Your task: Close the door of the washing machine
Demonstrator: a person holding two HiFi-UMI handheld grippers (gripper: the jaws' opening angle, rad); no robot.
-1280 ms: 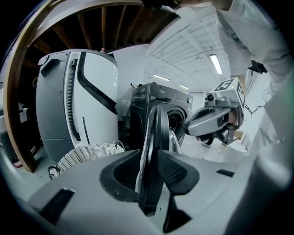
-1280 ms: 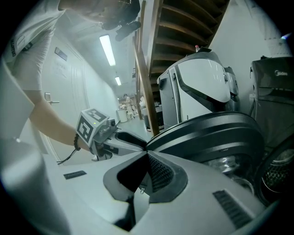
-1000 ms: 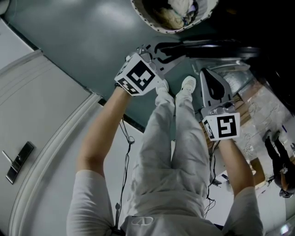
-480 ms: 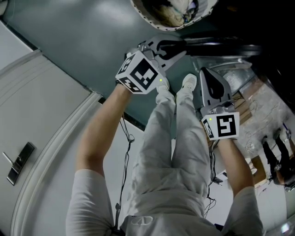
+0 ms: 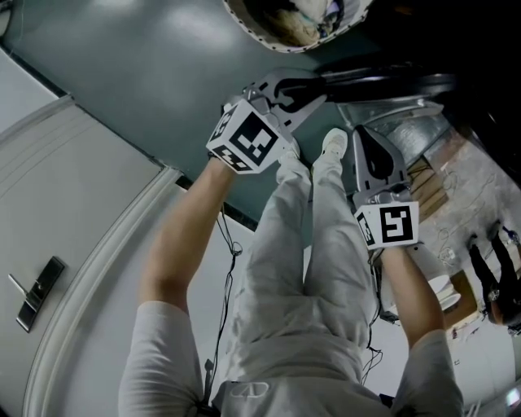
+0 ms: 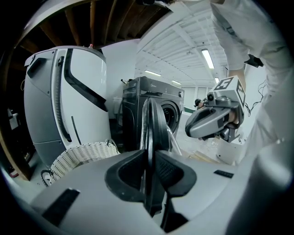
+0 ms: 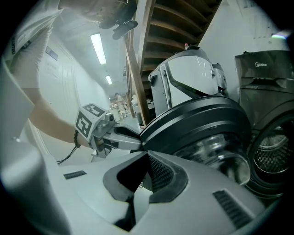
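Note:
The dark washing machine (image 6: 156, 94) stands with its round door (image 7: 202, 121) swung open; the glass bowl (image 7: 218, 156) faces the drum (image 7: 271, 160). In the left gripper view the door (image 6: 150, 124) is edge-on. My left gripper (image 6: 149, 153) has just been closing its jaws, and the pads now press on the door's rim. In the head view the left gripper (image 5: 313, 81) meets the dark door edge (image 5: 383, 80). My right gripper (image 7: 146, 158) is shut and empty, its tip right at the door's outer rim; it appears below the door in the head view (image 5: 364, 138).
Laundry lies in the drum opening (image 5: 297, 20). A tall white machine (image 6: 64, 101) and a white wicker basket (image 6: 82, 156) stand left of the washer. My own legs and shoes (image 5: 321, 151) are between the grippers. Cardboard and clutter (image 5: 456, 187) sit at the right.
The left gripper moved up to the door's edge and its jaws closed around the rim. The right gripper shifted only slightly.

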